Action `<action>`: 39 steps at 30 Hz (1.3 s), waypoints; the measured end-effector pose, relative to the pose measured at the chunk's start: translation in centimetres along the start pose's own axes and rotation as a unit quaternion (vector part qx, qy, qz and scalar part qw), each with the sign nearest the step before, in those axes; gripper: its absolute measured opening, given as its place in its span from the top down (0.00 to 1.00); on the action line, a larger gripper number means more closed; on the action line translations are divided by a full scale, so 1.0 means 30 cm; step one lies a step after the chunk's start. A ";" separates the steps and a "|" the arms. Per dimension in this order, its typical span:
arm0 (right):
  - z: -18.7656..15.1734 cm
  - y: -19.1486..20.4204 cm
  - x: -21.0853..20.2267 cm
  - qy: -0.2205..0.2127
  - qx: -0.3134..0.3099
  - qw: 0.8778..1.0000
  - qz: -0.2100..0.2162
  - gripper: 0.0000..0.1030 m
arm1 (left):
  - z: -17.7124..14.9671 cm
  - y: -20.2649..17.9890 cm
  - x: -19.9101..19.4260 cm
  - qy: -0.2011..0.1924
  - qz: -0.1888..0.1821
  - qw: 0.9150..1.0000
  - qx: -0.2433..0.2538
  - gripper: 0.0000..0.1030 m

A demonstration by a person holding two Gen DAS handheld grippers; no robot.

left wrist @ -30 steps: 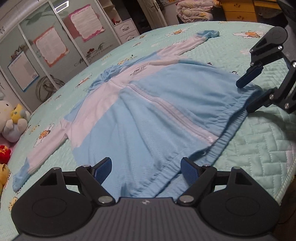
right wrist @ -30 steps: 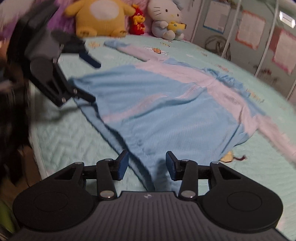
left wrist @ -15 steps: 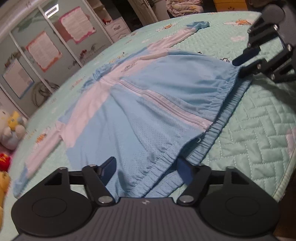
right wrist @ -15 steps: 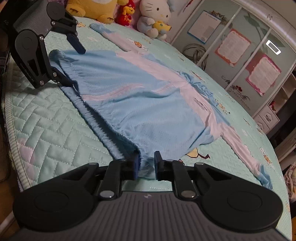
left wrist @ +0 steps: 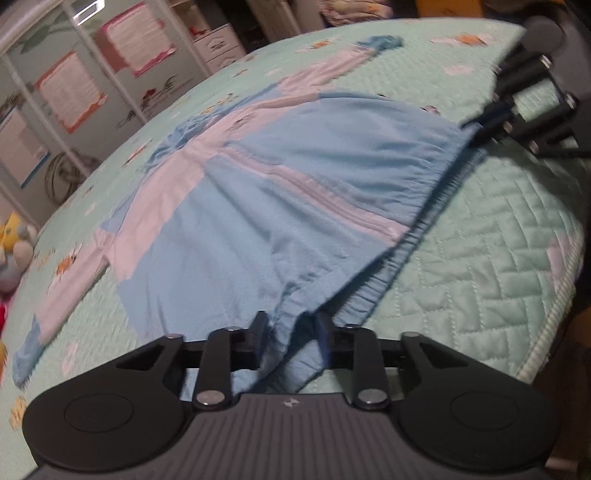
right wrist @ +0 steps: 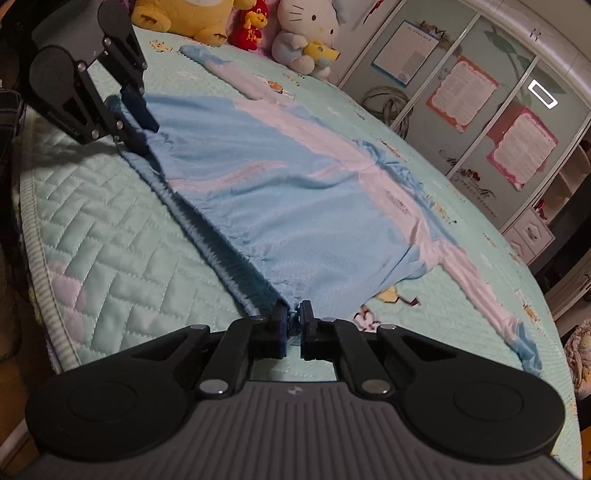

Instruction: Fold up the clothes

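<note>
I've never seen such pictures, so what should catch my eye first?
A light blue and white zip-front jacket lies spread on a mint green quilted bedspread. The left tongs and right tongs each pinch a corner of its ribbed hem. Plush toys sit at the far edge.

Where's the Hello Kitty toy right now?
In the right wrist view, the Hello Kitty toy sits top centre at the bed's far edge, beside a small red doll.

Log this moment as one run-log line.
phase: hem grasp | left gripper: shut on jacket hem | right gripper: shut on jacket hem | blue-and-white jacket: spread on quilted bed, hem corners pinched
</note>
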State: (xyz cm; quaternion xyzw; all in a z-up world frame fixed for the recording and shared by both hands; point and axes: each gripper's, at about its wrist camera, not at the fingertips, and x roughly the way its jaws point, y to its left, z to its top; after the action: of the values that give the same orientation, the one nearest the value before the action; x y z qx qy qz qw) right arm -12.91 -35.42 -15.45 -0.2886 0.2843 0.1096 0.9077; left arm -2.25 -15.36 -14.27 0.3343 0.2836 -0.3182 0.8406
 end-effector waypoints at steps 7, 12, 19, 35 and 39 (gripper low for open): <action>-0.001 -0.002 0.014 0.007 0.013 1.000 0.009 0.96 | -0.020 0.213 0.010 -0.019 -0.032 0.982 -0.186 0.46; 0.006 -0.016 0.023 0.018 0.041 0.999 0.021 0.96 | -0.020 0.386 0.050 -0.050 -0.017 0.947 -0.316 0.44; 0.014 0.001 0.032 0.035 0.025 0.999 0.021 0.96 | 0.028 0.679 0.154 -0.100 -0.002 0.894 -0.436 0.42; 0.004 0.017 0.055 0.032 0.016 0.999 0.010 0.96 | 0.015 0.932 0.532 -0.032 0.017 0.841 -0.540 0.40; 0.002 0.018 0.060 0.030 0.024 0.999 0.006 0.96 | -0.075 0.979 0.556 -0.067 -0.019 0.744 -0.665 0.40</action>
State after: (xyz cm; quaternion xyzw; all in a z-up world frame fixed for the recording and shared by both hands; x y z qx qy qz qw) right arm -11.62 -34.89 -16.70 -0.2685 0.3154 0.0995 0.9047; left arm 29.04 -2.60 -15.96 -0.3366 0.3722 -0.0864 0.8607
